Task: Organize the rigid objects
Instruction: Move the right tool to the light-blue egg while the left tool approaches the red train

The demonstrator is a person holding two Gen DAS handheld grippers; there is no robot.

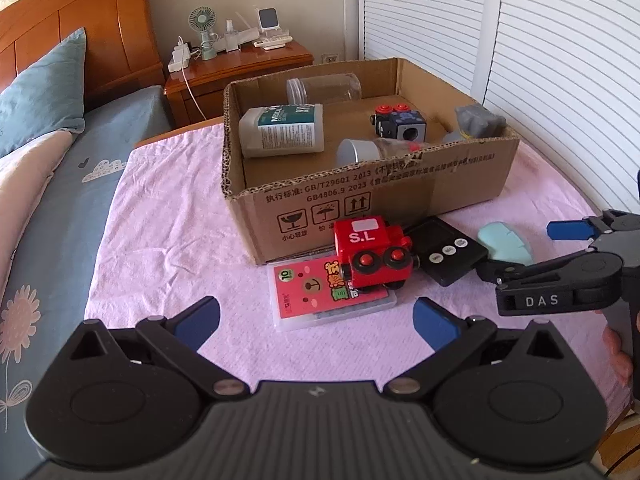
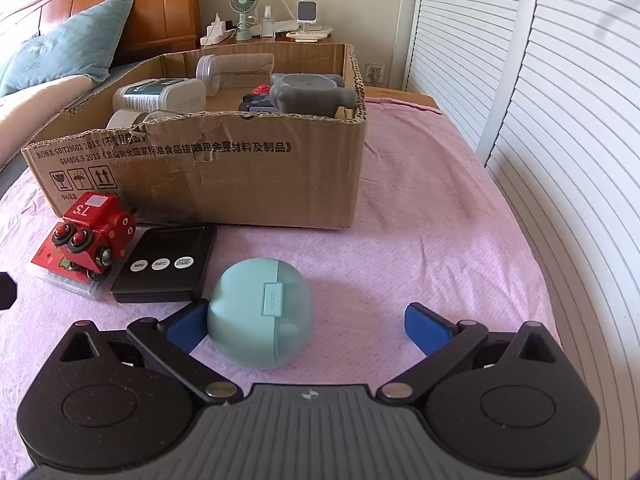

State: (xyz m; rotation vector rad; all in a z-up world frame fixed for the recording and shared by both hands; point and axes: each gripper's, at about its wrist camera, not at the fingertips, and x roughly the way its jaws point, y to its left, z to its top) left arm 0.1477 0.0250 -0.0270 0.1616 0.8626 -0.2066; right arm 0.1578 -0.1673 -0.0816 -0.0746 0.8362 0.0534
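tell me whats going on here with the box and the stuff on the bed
A person with two handheld grippers is sorting small objects into a cardboard box. The right gripper is open around a teal earbud case, its left pad touching it. The left gripper hovers open near the red toy train. A black timer is not yet boxed.

The cardboard box [image 1: 360, 196] sits on the cloth [image 1: 168, 240] that covers the table. In the box lie a big bottle [image 1: 280, 132], a see-through jar [image 1: 324, 88] behind it, a small jar [image 1: 368, 150] near the front wall, a toy block [image 1: 400, 122] and a soft toy [image 2: 310, 94] in the right corner. In front of the box, a toy train [image 1: 372, 254] sits on a flat card case [image 1: 332, 296]. Right of the train lies a timer [image 2: 164, 266]. Right of the timer lies a round case [image 2: 260, 314]. Behind the box stands a night table [image 1: 240, 68], left of it a bed [image 1: 60, 168].
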